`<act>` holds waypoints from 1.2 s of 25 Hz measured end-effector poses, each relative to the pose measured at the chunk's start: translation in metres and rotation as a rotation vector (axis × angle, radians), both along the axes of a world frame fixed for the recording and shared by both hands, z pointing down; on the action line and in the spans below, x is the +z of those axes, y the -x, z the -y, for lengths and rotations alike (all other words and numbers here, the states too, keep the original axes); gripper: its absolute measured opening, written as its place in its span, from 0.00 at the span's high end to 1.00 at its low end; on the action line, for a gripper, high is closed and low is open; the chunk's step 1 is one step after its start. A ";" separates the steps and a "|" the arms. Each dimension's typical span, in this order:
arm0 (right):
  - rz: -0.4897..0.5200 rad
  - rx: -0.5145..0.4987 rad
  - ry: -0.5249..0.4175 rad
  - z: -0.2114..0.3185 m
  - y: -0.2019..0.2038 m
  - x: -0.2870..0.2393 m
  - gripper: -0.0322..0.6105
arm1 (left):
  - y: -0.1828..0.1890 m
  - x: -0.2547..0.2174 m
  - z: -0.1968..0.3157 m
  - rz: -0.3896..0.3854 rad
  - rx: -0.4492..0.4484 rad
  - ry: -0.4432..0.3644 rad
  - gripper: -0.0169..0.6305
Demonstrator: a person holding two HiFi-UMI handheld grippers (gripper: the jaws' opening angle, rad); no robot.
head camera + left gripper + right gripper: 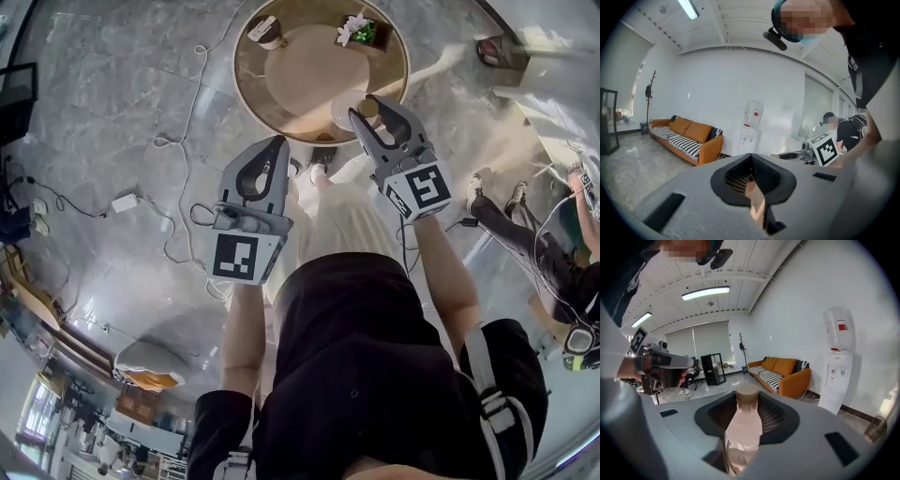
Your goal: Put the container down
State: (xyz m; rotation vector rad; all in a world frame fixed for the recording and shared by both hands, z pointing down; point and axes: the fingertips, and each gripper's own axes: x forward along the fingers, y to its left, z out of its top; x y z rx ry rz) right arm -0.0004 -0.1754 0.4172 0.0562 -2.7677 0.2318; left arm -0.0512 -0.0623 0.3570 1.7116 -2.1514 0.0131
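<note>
Right gripper (746, 411) clenched on bottle (743, 427): brown cap sticks out past jaw pads, pinkish liquid inside. In head view, bottle (352, 110) sits at this gripper's tips, over near edge of round table (246, 89). Left gripper (751, 163) alongside, jaws pressed together, nothing gripped.

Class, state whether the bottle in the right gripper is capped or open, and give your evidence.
Capped. A brown cap sits on the neck of the bottle, which the right gripper holds between its jaws.
</note>
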 end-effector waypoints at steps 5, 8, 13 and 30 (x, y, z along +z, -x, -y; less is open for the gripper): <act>-0.034 0.005 0.009 0.002 0.009 0.034 0.73 | 0.008 0.024 0.002 -0.019 -0.013 0.008 0.95; -0.054 0.004 0.001 0.005 0.016 0.056 0.73 | 0.012 0.043 0.005 -0.039 -0.013 0.023 0.95; -0.071 0.020 0.012 0.014 0.028 0.097 0.73 | 0.018 0.083 0.014 -0.041 0.020 0.060 0.95; -0.149 0.101 -0.013 0.056 0.051 0.235 0.73 | 0.033 0.176 0.046 -0.017 0.022 0.127 0.95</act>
